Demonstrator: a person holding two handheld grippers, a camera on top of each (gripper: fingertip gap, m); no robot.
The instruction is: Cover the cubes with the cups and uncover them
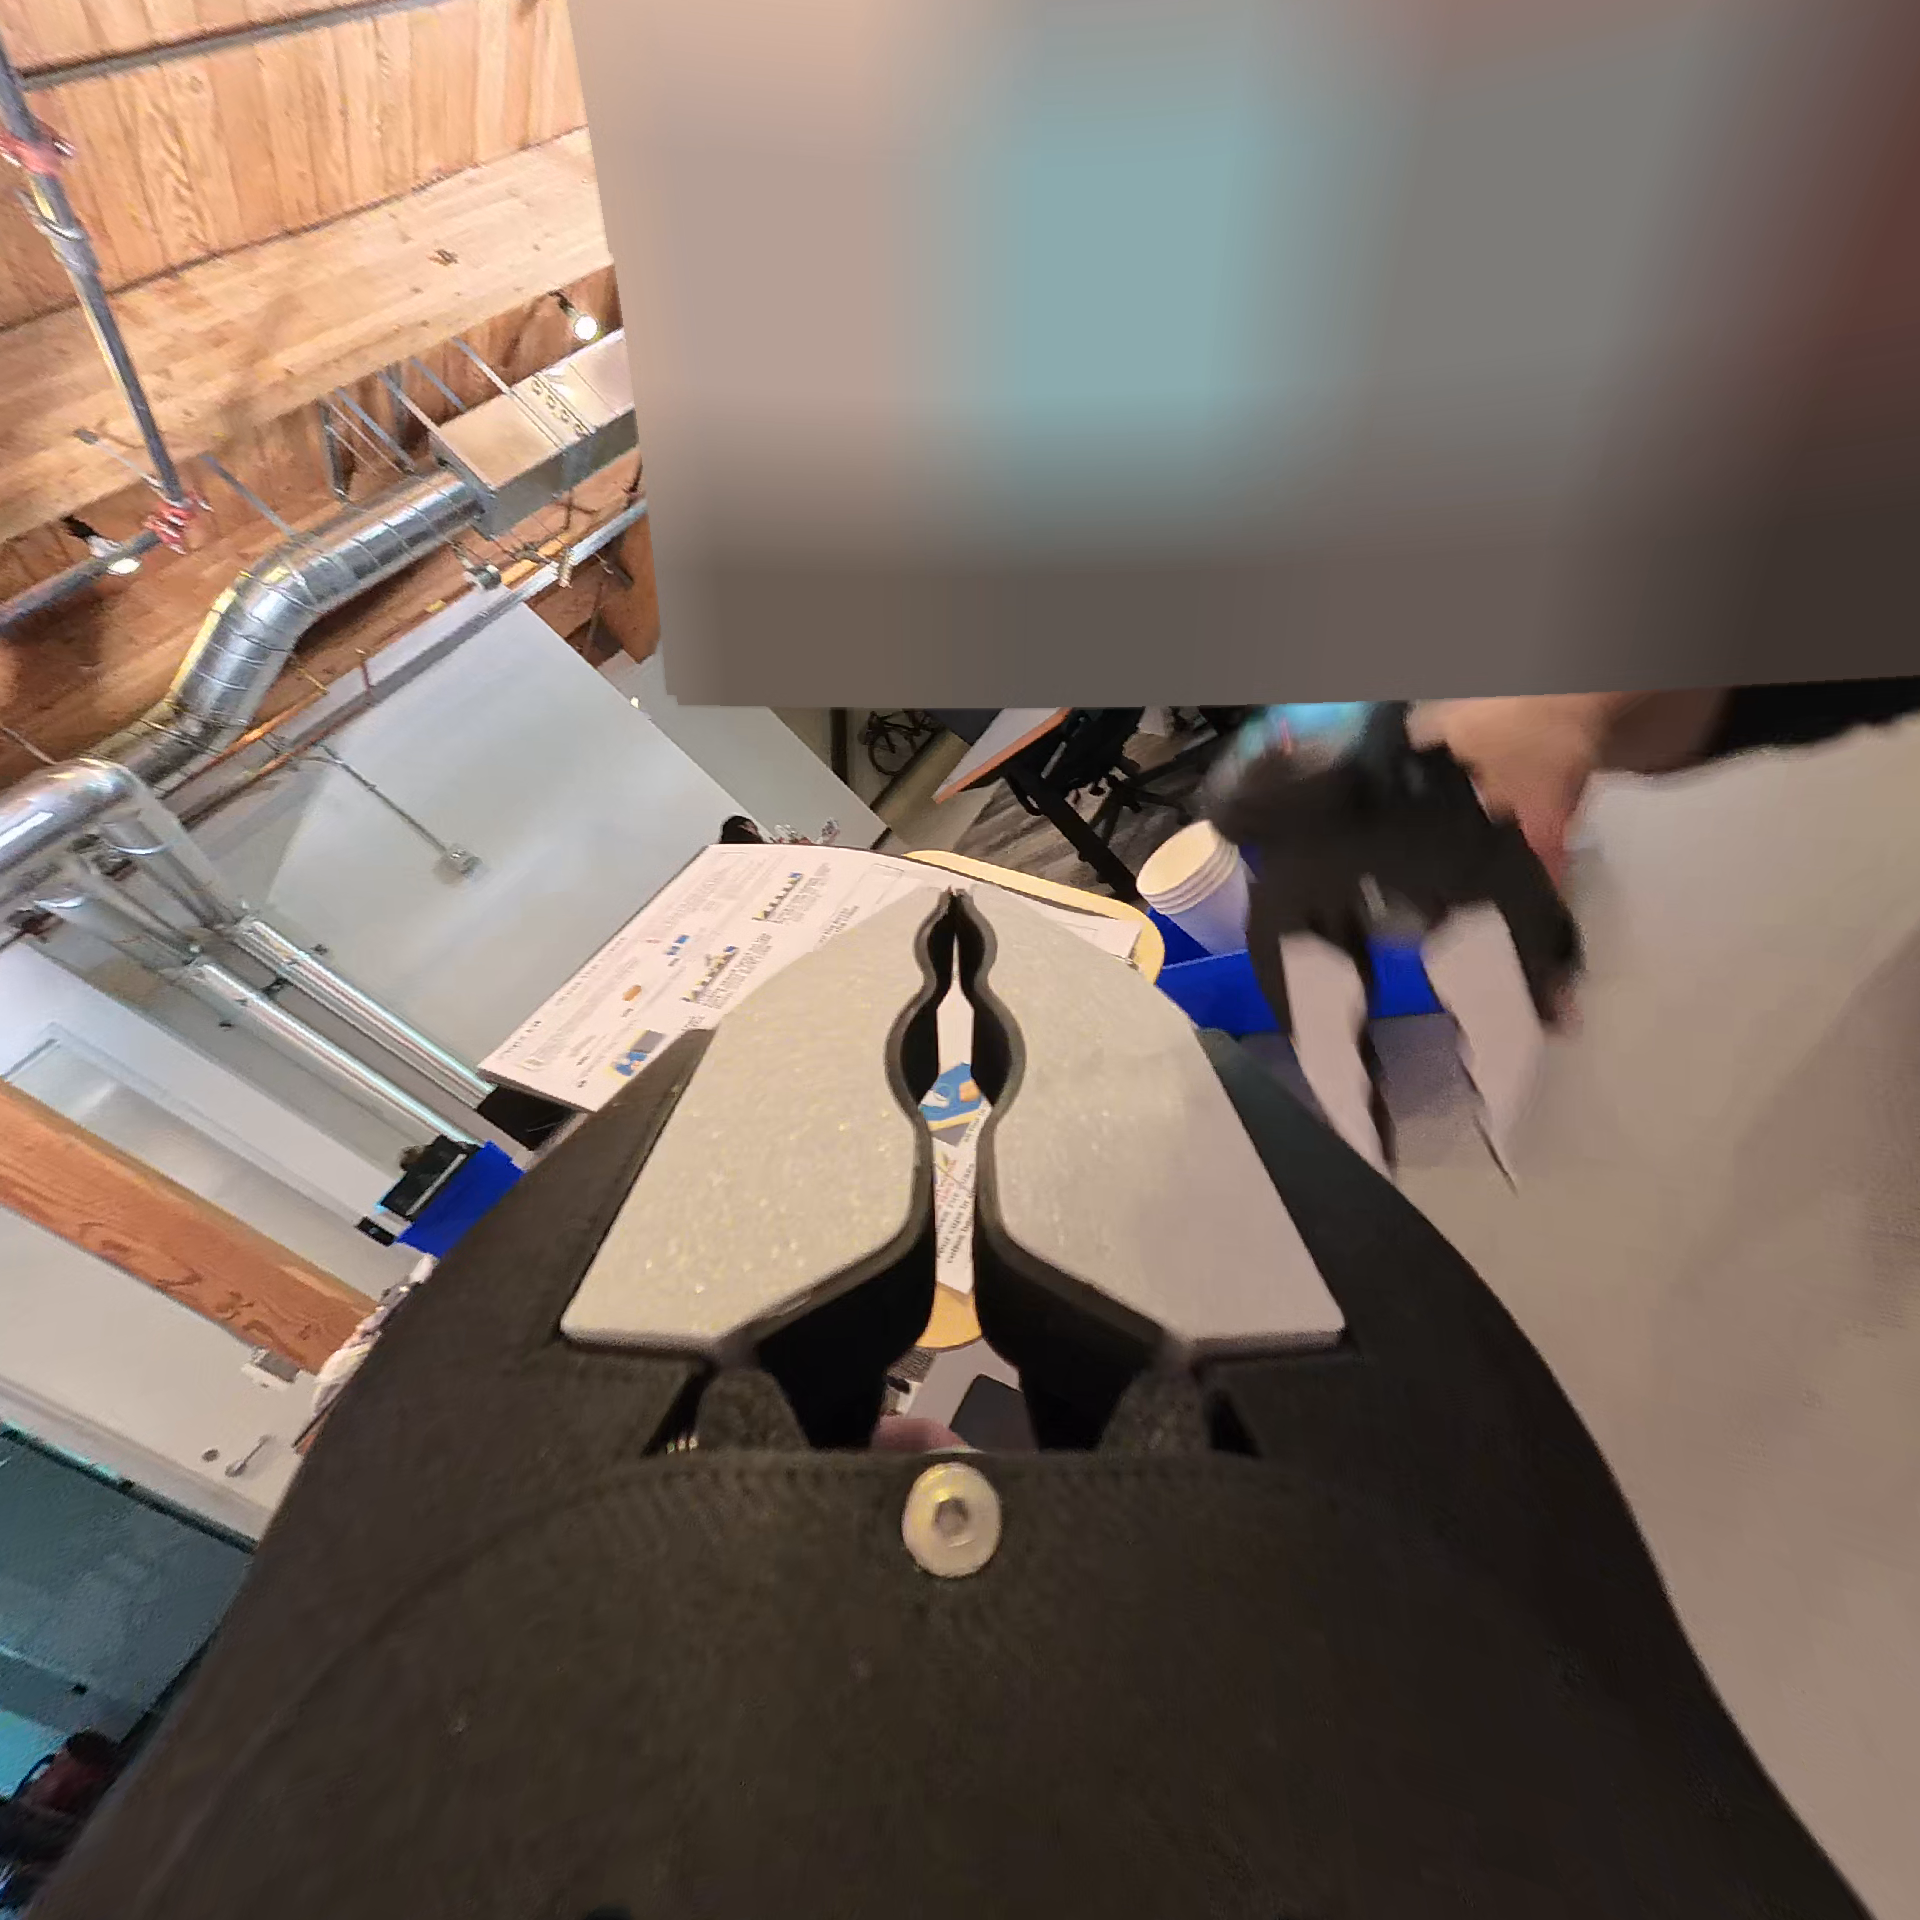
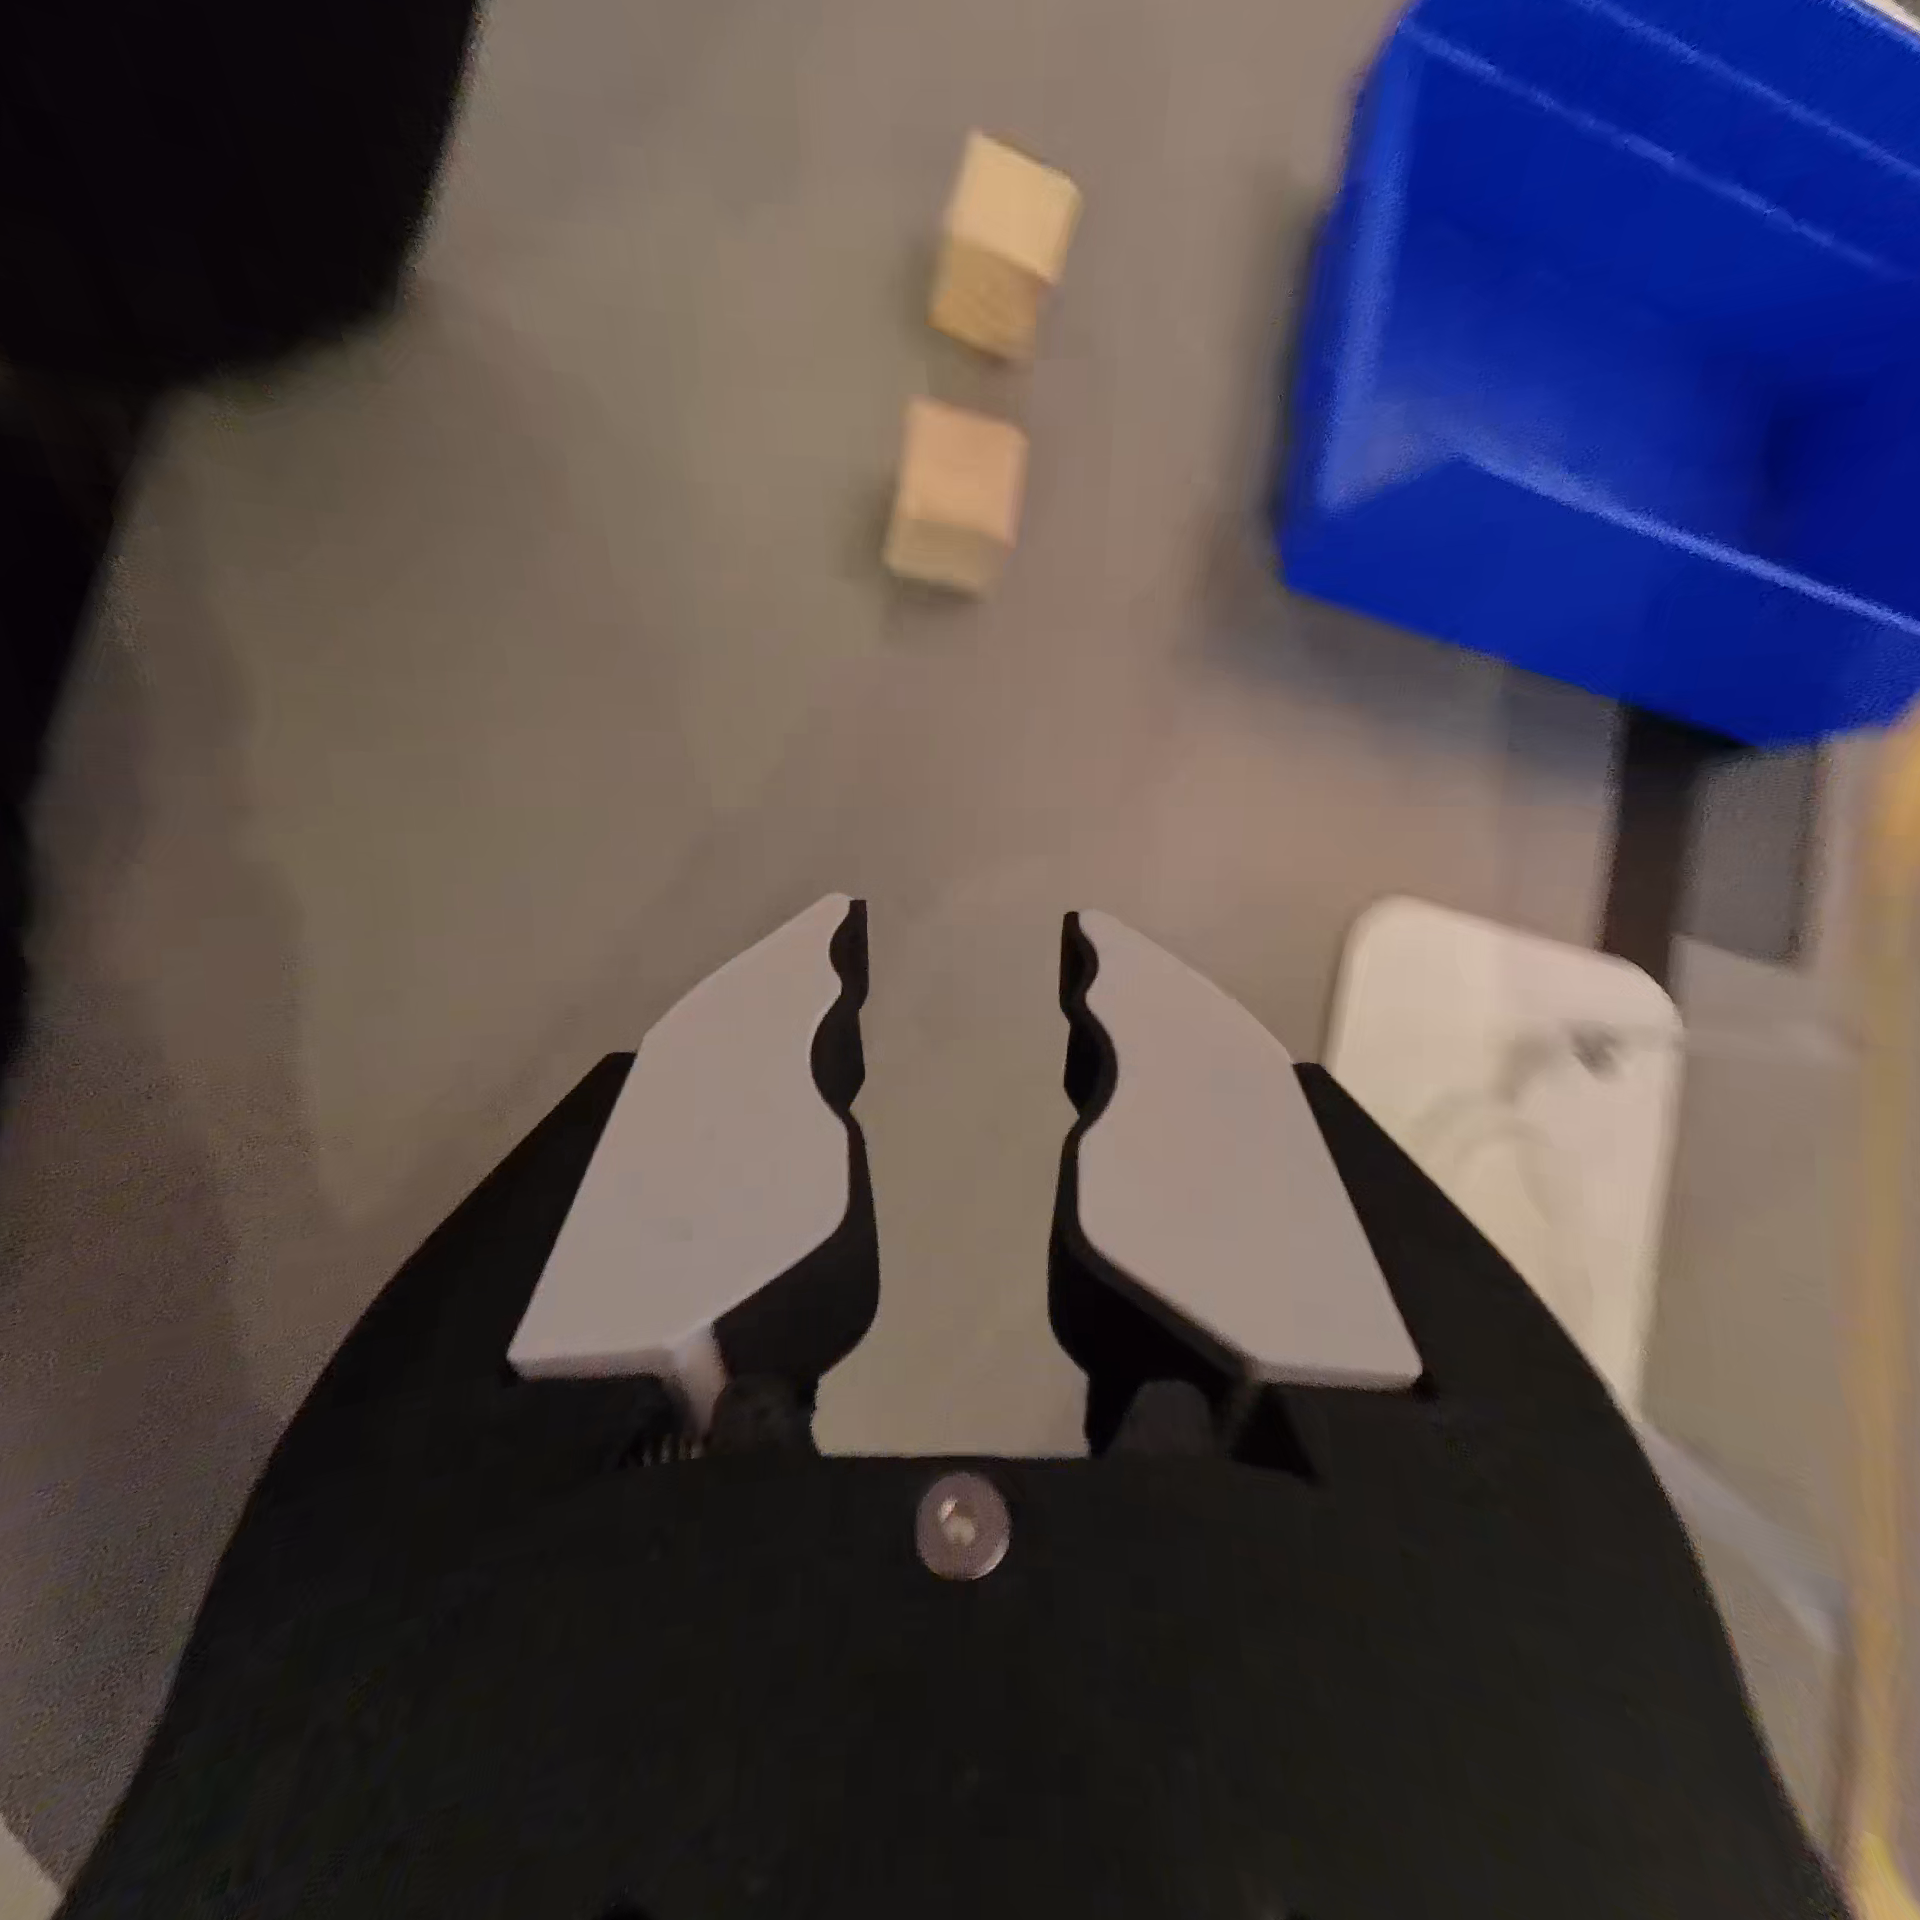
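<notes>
Two pale wooden cubes lie on the grey table in the right wrist view, one farther [image 2: 1006, 244] and one nearer [image 2: 958, 497]. My right gripper [image 2: 961, 920] is open and empty, hovering above the table short of the nearer cube. It also shows, blurred and open, at the right of the left wrist view [image 1: 1408, 987]. My left gripper [image 1: 954, 899] is shut and empty, tilted up toward the room. A stack of white paper cups [image 1: 1195, 878] stands in a blue bin [image 1: 1210, 982] beyond it.
The blue bin [image 2: 1600, 395] sits right of the cubes. A white rounded object [image 2: 1496, 1122] lies at the right near my right gripper. A printed sheet [image 1: 665, 987] lies on a round wooden table [image 1: 1148, 940]. A person's hand [image 1: 1517, 769] holds the right gripper.
</notes>
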